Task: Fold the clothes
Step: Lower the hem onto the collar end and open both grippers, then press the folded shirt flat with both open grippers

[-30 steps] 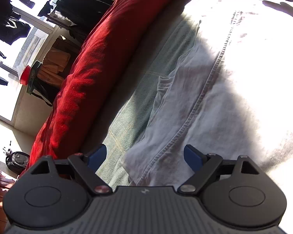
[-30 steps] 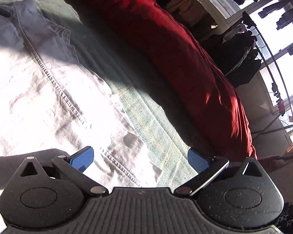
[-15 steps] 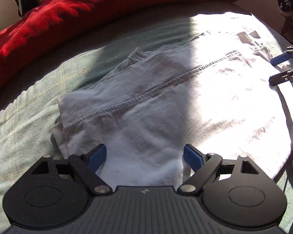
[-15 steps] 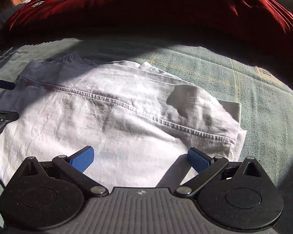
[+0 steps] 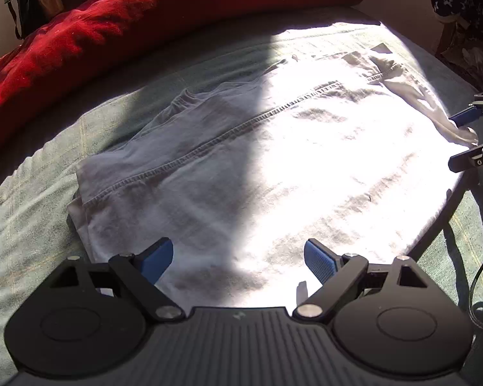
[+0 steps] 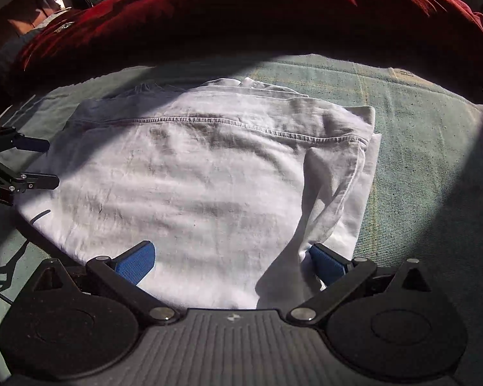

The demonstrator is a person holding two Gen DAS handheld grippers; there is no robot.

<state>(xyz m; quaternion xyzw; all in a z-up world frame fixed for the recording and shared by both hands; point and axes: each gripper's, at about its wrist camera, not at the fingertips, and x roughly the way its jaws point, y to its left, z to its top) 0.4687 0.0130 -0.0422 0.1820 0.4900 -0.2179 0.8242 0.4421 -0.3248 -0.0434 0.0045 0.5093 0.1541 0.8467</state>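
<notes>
Below, we see the white garment [image 5: 257,160] lying folded flat on the green bed cover [image 5: 32,218], short of the red duvet [image 5: 145,16] along its far edge. We hold the left gripper [image 5: 238,257] and right gripper [image 6: 232,262] above the garment's near edge, jaws apart, gripping nothing.
</notes>
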